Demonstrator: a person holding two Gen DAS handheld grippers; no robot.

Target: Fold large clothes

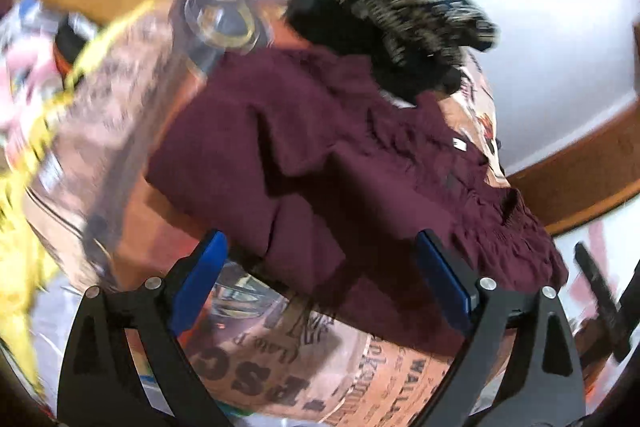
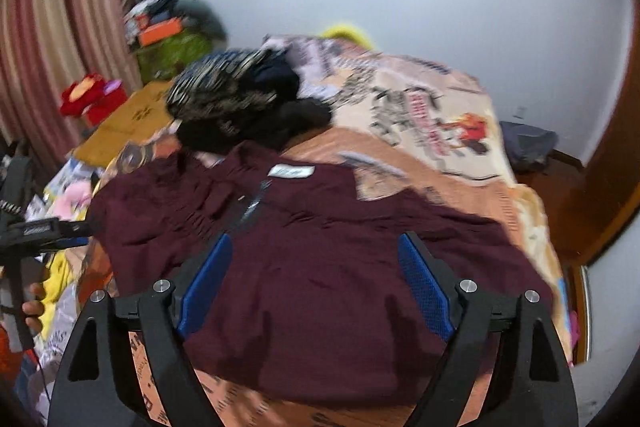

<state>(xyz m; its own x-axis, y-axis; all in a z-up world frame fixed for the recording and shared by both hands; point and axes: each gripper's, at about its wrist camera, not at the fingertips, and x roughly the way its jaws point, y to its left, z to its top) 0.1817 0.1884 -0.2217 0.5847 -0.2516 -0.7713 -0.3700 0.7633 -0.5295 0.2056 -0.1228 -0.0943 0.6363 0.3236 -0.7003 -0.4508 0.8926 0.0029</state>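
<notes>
A large maroon garment (image 2: 312, 259) lies spread on the bed with a white label near its collar; it also shows in the left wrist view (image 1: 312, 155), partly rumpled. My left gripper (image 1: 320, 247) is open, its blue pads over the garment's near edge, holding nothing. It also shows at the left edge of the right wrist view (image 2: 60, 229). My right gripper (image 2: 316, 251) is open above the garment's middle, holding nothing. Both views are blurred by motion.
A dark patterned pile of clothes (image 2: 236, 99) sits beyond the garment on the printed orange bedsheet (image 2: 432, 115). Cardboard (image 2: 124, 123), red boxes (image 2: 96, 99) and clutter lie left of the bed. A wooden door frame (image 2: 612, 163) stands at right.
</notes>
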